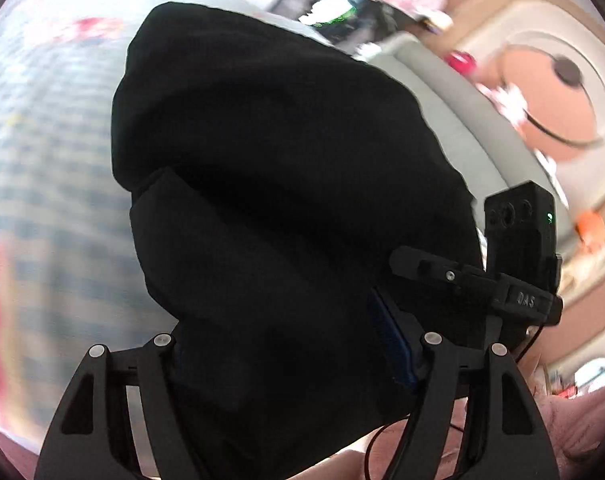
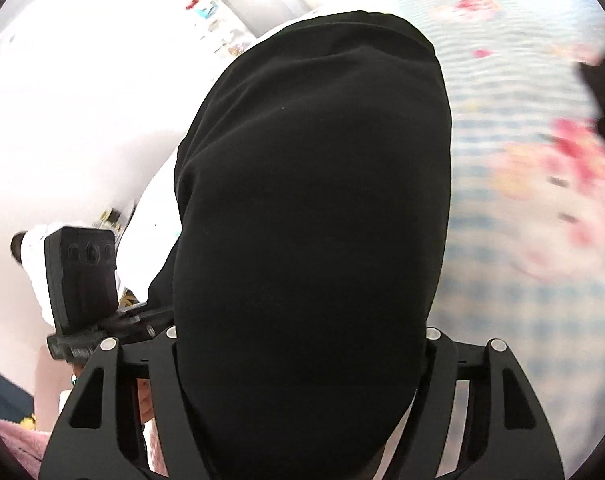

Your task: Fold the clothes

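1. Blurred blue-checked bedding with pink flowers lies behind both grippers.
2. Left gripper is draped in a black garment that hides its fingertips; whether it grips is unclear.
3. Right gripper is likewise covered by the garment; its grip cannot be told either.

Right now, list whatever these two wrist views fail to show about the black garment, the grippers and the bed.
- Left gripper: in the left wrist view the black fabric garment covers its fingertips, so the grip is unreadable.
- Right gripper: likewise buried under the garment in the right wrist view.
- Garment type and fold state: only a dark bulk shows.
- Blue checked bedsheet: motion-blurred; its pink print is illegible.
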`<state>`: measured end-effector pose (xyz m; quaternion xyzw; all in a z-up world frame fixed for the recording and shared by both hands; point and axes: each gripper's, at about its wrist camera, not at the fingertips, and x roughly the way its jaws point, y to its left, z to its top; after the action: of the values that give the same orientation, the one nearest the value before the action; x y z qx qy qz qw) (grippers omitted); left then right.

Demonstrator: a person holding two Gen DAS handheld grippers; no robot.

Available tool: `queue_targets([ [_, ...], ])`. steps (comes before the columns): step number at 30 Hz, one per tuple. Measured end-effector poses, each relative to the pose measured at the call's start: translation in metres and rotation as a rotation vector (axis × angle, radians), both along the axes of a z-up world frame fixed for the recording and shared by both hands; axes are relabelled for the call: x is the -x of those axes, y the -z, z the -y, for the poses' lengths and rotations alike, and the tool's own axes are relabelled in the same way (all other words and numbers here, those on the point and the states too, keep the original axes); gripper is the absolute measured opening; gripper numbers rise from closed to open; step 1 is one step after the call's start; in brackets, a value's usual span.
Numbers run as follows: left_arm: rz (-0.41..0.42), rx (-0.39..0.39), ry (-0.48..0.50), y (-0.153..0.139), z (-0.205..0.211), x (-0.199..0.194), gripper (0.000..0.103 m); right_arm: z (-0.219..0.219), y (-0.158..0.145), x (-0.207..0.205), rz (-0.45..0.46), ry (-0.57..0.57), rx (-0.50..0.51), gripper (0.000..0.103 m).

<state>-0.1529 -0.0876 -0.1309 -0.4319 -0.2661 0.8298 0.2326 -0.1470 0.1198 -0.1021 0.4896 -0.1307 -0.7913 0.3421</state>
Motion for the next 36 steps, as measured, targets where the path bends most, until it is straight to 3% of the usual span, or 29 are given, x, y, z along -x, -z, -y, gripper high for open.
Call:
queue_targets([
  [3,-0.009,-0.032,0.048,0.002,-0.042,-0.001,0.073,-0.059,0.005,-0.015,0.039,0.083,-0.011,0.072],
  [5,0.039,-0.047,-0.006,0.021,-0.052,0.003,0.073,-0.09,0.021,-0.021,0.081,0.135,-0.019,0.072],
  [8,0.13,-0.036,-0.053,0.047,-0.051,0.005,0.073,-0.119,0.048,-0.029,0.143,0.192,-0.018,0.072],
  [12,0.132,-0.126,-0.007,0.061,-0.054,0.006,0.073,-0.158,0.084,-0.039,0.225,0.268,-0.017,0.083],
  [16,0.139,-0.204,0.037,0.076,-0.057,0.008,0.082,-0.139,0.094,-0.035,0.18,0.239,-0.091,0.092],
  [17,0.181,-0.139,0.035,0.087,-0.064,0.014,0.082,-0.14,0.097,-0.035,0.18,0.24,-0.079,0.093],
  [18,0.219,-0.133,0.035,0.096,-0.069,0.015,0.082,-0.141,0.1,-0.036,0.181,0.241,-0.066,0.093],
  [19,0.23,-0.153,0.025,0.098,-0.072,0.017,0.082,-0.142,0.103,-0.036,0.182,0.242,-0.053,0.092],
  [20,0.237,-0.171,0.019,0.099,-0.076,0.018,0.072,-0.145,0.106,-0.037,0.185,0.244,-0.041,0.092],
  [21,0.218,-0.177,0.038,0.091,-0.082,0.017,0.064,-0.148,0.109,-0.038,0.187,0.245,-0.029,0.089],
  [22,0.193,-0.173,0.07,0.079,-0.094,0.014,0.063,-0.15,0.105,-0.041,0.181,0.247,-0.028,0.083],
  [26,0.109,0.027,0.16,0.03,-0.148,0.007,0.059,-0.162,0.079,-0.047,0.148,0.258,0.021,0.072],
  [27,0.105,0.042,0.172,0.022,-0.156,0.008,0.059,-0.167,0.071,-0.047,0.14,0.259,0.043,0.071],
  [33,0.03,-0.031,0.17,-0.026,-0.195,0.026,0.057,-0.206,0.015,-0.04,0.017,0.262,0.051,0.07],
  [36,-0.029,-0.042,0.215,-0.059,-0.236,0.054,0.057,-0.24,-0.013,-0.026,-0.027,0.278,0.048,0.07],
])
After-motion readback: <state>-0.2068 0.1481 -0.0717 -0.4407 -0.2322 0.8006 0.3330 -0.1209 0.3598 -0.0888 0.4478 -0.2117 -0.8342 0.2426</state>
